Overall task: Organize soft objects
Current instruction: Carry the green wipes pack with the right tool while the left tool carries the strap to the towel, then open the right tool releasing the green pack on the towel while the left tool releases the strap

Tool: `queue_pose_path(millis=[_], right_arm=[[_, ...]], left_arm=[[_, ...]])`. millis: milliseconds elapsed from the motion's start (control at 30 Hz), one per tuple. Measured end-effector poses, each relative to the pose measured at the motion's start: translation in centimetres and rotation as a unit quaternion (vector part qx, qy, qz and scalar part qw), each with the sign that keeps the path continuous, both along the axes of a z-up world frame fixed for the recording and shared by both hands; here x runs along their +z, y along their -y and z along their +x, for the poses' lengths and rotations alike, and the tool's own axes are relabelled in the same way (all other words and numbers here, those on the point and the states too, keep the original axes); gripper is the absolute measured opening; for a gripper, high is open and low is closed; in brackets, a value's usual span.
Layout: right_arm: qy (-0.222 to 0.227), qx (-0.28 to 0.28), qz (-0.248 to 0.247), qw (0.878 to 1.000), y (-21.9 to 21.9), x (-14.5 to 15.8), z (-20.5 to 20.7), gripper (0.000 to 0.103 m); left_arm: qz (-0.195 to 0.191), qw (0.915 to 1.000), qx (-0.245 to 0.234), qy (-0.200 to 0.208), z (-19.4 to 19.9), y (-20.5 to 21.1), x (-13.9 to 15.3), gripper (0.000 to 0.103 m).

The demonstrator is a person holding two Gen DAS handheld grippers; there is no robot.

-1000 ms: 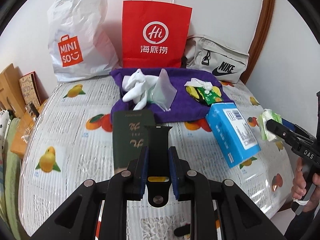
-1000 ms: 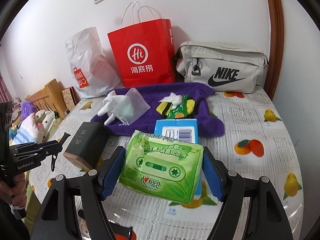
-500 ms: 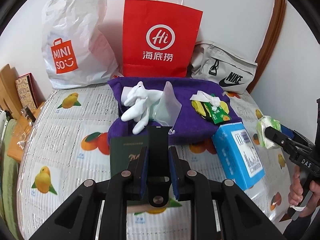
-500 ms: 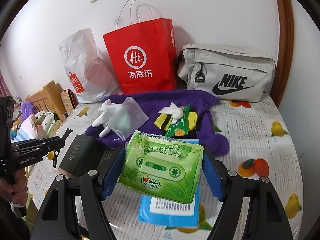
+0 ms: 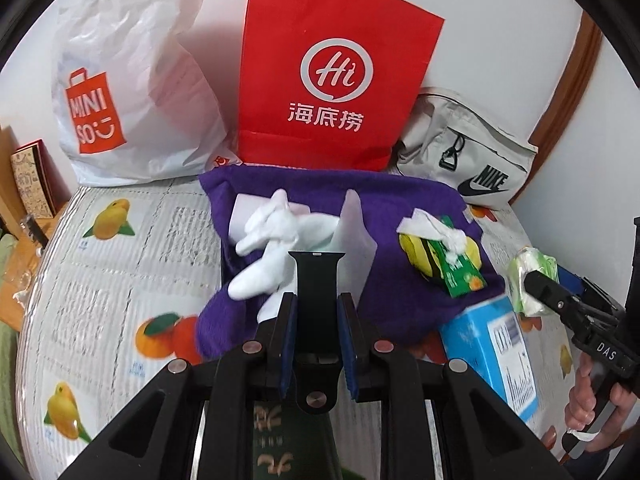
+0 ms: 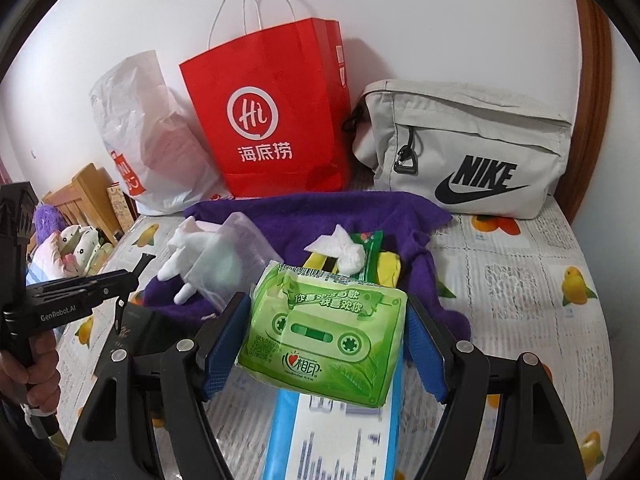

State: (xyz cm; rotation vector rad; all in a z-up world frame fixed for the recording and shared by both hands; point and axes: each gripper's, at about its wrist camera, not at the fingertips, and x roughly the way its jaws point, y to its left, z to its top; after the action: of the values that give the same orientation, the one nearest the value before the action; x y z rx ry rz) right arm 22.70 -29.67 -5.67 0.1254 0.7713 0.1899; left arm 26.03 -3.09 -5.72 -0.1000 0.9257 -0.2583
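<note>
My left gripper is shut on a black watch strap and holds it above the near edge of a purple towel. My right gripper is shut on a green tissue pack, held above a blue box. White gloves, a clear pouch, a crumpled tissue, a green sachet and a yellow item lie on the towel. A dark green booklet lies under my left gripper. The right gripper also shows in the left wrist view.
A red paper bag, a white Miniso plastic bag and a grey Nike bag stand against the wall behind the towel. The table has a fruit-print cover. Plush toys and a wooden frame are off the left side.
Both grippers have moved forward toward the towel, still holding the strap and the tissue pack. The booklet and the blue box have slid lower in view.
</note>
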Motion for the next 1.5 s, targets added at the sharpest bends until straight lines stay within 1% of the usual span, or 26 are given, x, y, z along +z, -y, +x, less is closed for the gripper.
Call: queue_pose_path(millis=[167, 267, 400, 533, 600, 733, 1000, 1200, 1267, 1333, 1400, 1500], right_arm=[[-0.008, 0.004, -0.008, 1.0, -0.3, -0.9, 2.7, 0.075], [-0.021, 0.01, -0.009, 1.0, -0.9, -1.8, 4.3, 0.075], [-0.032, 0.02, -0.018, 0.999, -1.9, -2.7, 6.1, 0.075], [-0.042, 0.026, -0.022, 0.999, -2.6, -3.3, 7.5, 0.075], [-0.049, 0.024, -0.025, 0.998, -2.8, -3.7, 8.2, 0.075], [-0.067, 0.024, -0.029, 0.997, -3.2, -4.6, 9.3, 0.075], [-0.088, 0.018, -0.027, 0.996, -3.3, -5.8, 10.6, 0.077], [-0.09, 0.0, -0.036, 0.995, -3.1, -5.7, 11.2, 0.084], [-0.086, -0.005, -0.034, 0.996, -3.0, -5.4, 11.0, 0.084], [-0.084, 0.002, -0.022, 0.996, -3.0, -5.0, 10.7, 0.084], [-0.076, 0.003, -0.019, 0.997, -3.1, -4.5, 10.1, 0.084], [-0.062, 0.001, -0.029, 0.998, -3.4, -3.6, 8.9, 0.084]], left_arm=[[-0.006, 0.9999, 0.003, -0.011, 2.5, 0.1, -0.8, 0.02], [-0.003, 0.9999, 0.0, -0.012, 3.6, 0.3, -1.2, 0.02], [-0.012, 0.9998, 0.004, -0.017, 5.0, 0.0, -1.8, 0.02], [-0.012, 0.9996, 0.003, -0.025, 6.2, 0.2, -2.8, 0.02], [-0.004, 0.9996, 0.003, -0.028, 6.8, 0.3, -3.3, 0.02], [-0.008, 0.9991, 0.005, -0.041, 7.8, 0.1, -4.1, 0.02], [-0.017, 0.9987, 0.005, -0.049, 8.2, -0.3, -4.6, 0.02], [-0.013, 0.9989, 0.006, -0.046, 8.0, -0.6, -4.3, 0.021], [-0.013, 0.9988, 0.009, -0.046, 7.9, -0.8, -4.1, 0.025], [-0.012, 0.999, 0.01, -0.042, 7.6, -1.0, -3.7, 0.032], [-0.011, 0.9992, 0.013, -0.036, 7.0, -1.3, -3.1, 0.033], [-0.008, 0.9994, 0.015, -0.032, 6.1, -1.6, -2.3, 0.035]])
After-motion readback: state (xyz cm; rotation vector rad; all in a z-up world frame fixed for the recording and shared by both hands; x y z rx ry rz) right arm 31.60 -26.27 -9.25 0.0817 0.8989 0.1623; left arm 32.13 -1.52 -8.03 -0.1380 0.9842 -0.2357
